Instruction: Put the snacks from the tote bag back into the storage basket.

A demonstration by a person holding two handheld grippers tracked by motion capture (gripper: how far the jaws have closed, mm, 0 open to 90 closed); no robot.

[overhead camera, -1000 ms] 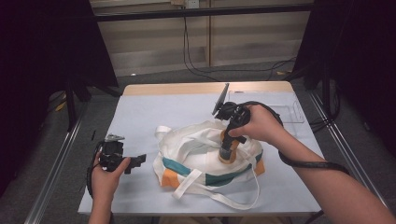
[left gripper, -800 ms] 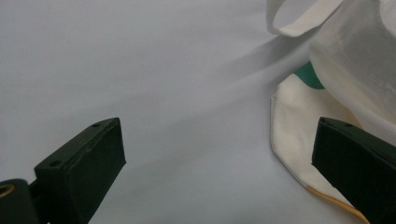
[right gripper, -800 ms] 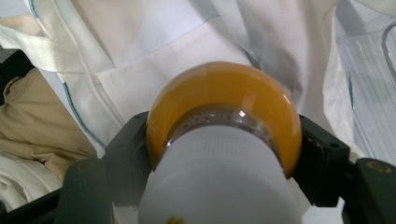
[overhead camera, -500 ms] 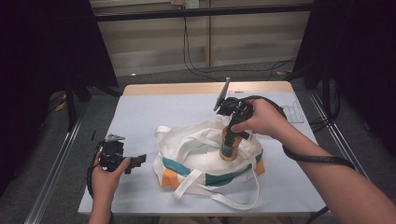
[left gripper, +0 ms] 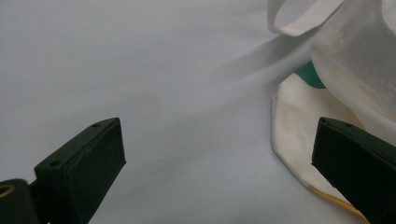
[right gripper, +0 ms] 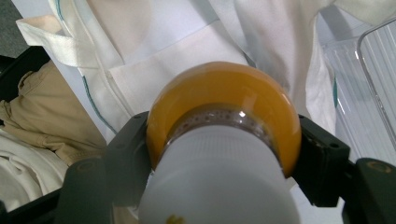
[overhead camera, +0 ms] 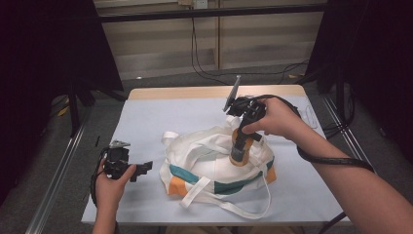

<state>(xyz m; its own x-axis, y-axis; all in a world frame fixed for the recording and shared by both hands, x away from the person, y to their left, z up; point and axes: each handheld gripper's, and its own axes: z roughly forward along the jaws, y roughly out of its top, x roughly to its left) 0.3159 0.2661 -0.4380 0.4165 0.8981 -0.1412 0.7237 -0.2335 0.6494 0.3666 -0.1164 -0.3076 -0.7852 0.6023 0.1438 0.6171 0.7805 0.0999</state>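
An orange bottle (overhead camera: 238,155) with a white cap (right gripper: 219,186) hangs upright over a white tote bag (overhead camera: 214,168) that has teal and orange corners. My right gripper (overhead camera: 241,138) points down from above and is shut on the bottle near its neck, with the jaws on either side in the right gripper view (right gripper: 224,158). The bag lies crumpled mid-table, its straps (overhead camera: 229,207) trailing toward the front edge. My left gripper (overhead camera: 144,168) rests low at the table's left, open with nothing between its jaws (left gripper: 219,163). The bag's edge (left gripper: 299,116) lies just beyond its right jaw.
A pale cloth (overhead camera: 160,122) covers the table. A clear plastic tray (overhead camera: 308,116) sits at the far right, also seen past the bag (right gripper: 373,70). Cables run over the floor behind the table. Khaki fabric (right gripper: 46,121) shows below the table's near edge.
The right hand with the bottle has shifted only slightly above the bag. The left hand and its gripper have stayed where they were.
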